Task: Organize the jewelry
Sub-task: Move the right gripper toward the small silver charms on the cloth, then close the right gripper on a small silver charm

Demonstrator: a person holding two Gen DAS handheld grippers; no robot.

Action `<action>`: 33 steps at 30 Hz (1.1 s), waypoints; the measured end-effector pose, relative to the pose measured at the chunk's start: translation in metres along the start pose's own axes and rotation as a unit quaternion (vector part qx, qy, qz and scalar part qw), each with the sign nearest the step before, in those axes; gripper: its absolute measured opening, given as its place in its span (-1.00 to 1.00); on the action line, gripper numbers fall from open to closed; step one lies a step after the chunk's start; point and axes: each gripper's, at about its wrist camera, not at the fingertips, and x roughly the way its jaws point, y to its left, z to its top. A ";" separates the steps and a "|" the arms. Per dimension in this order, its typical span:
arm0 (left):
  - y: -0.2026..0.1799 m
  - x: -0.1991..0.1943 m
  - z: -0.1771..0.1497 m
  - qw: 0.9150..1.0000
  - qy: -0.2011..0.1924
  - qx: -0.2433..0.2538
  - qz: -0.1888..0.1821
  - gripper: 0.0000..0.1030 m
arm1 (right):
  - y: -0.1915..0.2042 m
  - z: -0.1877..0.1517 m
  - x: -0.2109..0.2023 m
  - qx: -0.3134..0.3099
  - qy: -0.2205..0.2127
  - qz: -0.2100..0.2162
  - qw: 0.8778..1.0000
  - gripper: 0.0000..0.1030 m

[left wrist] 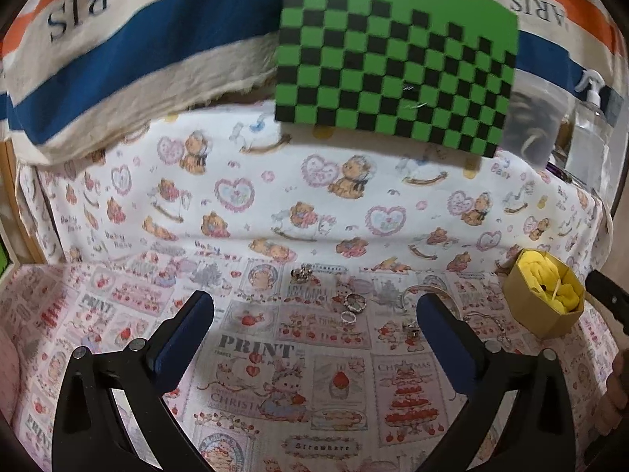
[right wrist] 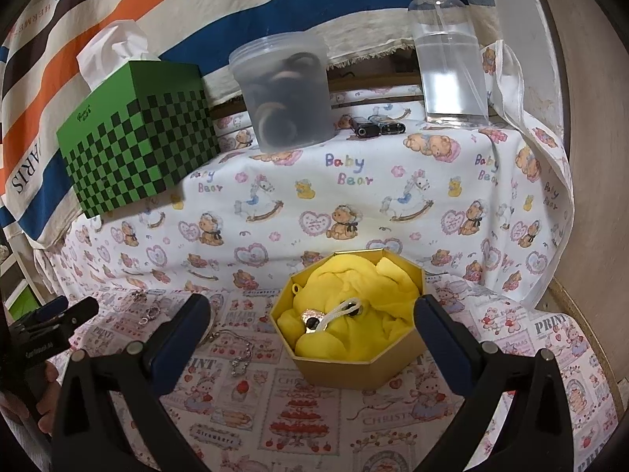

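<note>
A gold octagonal box (right wrist: pixel 354 369) lined with yellow cloth (right wrist: pixel 354 303) stands on the printed tablecloth; a small silver piece (right wrist: pixel 312 318) lies on the cloth inside. The box also shows at the right of the left wrist view (left wrist: pixel 544 320). Several rings (left wrist: pixel 354 306), a small charm (left wrist: pixel 302 273) and a chain bracelet (right wrist: pixel 240 350) lie loose on the cloth left of the box. My left gripper (left wrist: pixel 314 310) is open and empty, just short of the rings. My right gripper (right wrist: pixel 312 322) is open and empty, its fingers on either side of the box.
A green checkered tissue box (right wrist: pixel 141 137), a clear tub of rings (right wrist: pixel 287 94) and a pump bottle (right wrist: pixel 448 47) stand on the raised shelf behind. Two small dark items (right wrist: pixel 377 126) lie by the bottle. A striped cloth (left wrist: pixel 137 59) hangs behind.
</note>
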 end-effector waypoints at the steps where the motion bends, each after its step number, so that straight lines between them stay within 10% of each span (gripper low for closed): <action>1: 0.002 0.002 0.000 1.000 0.004 -0.003 -0.001 0.99 | 0.001 0.000 0.000 -0.001 -0.001 -0.001 1.000 1.00; 16: 0.071 0.003 0.019 0.995 -0.007 -0.094 0.020 0.99 | 0.049 0.009 0.010 -0.041 0.038 0.019 0.998 1.00; 31: 0.090 0.013 0.021 0.993 0.001 -0.102 0.057 0.99 | 0.121 0.006 0.093 -0.091 0.187 0.080 0.975 1.00; 33: 0.092 0.014 0.021 0.992 0.001 -0.108 0.060 0.99 | 0.123 0.006 0.102 -0.081 0.198 0.082 0.973 0.77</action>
